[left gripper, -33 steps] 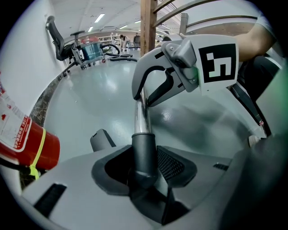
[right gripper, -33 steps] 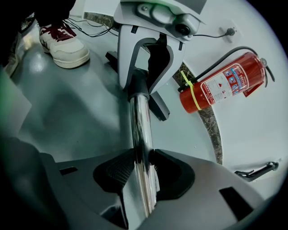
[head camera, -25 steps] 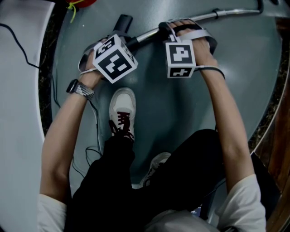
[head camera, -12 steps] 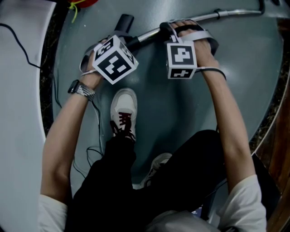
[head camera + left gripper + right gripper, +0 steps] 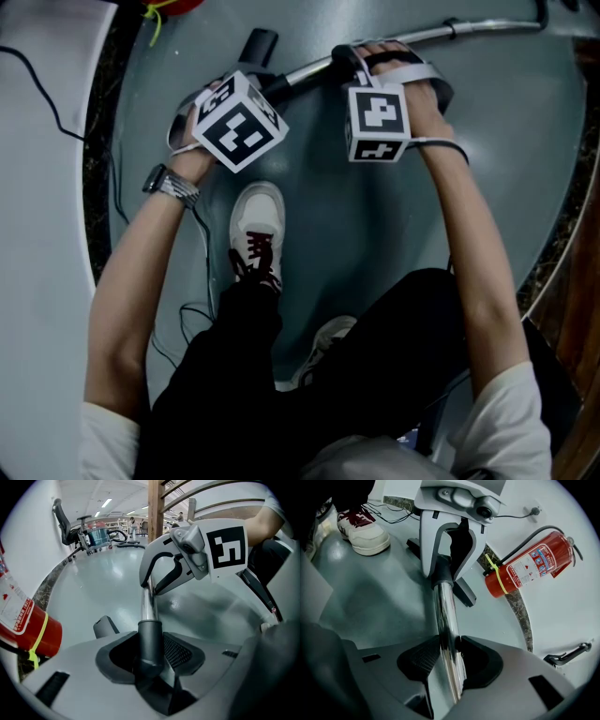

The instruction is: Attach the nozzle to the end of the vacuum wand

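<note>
Our right gripper (image 5: 450,663) is clamped on the shiny wand (image 5: 444,611), and our left gripper (image 5: 150,663) is clamped on the dark nozzle (image 5: 150,637). We hold both over the grey floor (image 5: 375,234), near its far edge. The wand is the long thing. It runs from the right end of the floor's far edge across to the left gripper. The nozzle sits at the wand's left end, in one straight line with it, and the two touch. We think the next move is a push along that line, with the grippers coming toward each other. The left gripper is nearer the join. We cannot tell if the nozzle has clicked in.
</note>
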{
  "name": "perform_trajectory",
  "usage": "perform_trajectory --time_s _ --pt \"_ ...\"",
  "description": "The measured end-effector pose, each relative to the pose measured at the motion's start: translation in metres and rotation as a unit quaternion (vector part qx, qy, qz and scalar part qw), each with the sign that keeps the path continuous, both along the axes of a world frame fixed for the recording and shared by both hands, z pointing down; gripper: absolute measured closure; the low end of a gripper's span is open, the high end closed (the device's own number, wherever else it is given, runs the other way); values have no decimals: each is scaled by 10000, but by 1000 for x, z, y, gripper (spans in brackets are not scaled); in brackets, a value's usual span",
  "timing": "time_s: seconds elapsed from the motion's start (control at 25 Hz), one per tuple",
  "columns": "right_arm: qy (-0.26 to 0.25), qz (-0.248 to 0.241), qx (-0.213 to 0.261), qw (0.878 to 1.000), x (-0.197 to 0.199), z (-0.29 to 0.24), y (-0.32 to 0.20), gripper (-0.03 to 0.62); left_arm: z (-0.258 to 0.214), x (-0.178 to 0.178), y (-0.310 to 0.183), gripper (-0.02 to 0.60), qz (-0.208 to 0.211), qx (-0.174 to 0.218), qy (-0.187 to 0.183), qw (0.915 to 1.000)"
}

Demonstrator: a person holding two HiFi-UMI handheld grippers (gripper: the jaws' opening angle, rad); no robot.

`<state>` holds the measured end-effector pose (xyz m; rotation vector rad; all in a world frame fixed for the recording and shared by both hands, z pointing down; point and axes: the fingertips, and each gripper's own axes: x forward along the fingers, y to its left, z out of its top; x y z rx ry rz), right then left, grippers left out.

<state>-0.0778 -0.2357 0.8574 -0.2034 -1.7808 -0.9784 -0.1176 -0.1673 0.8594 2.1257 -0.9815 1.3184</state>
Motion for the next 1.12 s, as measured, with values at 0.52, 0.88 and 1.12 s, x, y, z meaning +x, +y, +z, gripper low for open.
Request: perform_trajectory --time_s 0.52,0.88,1.12 --pt "-65 82 0 9999 0 -2 -3 442 -1 -1 -3 411 400 209 -381 9983" --pt "-167 -9 -70 9998 -8 -4 5 448 -4 -1 -11 419 258 213 -244 9991" --pt "-102 -49 -107 9999 -8 2 9 454 1 1 -13 419 63 123 -188 9997"
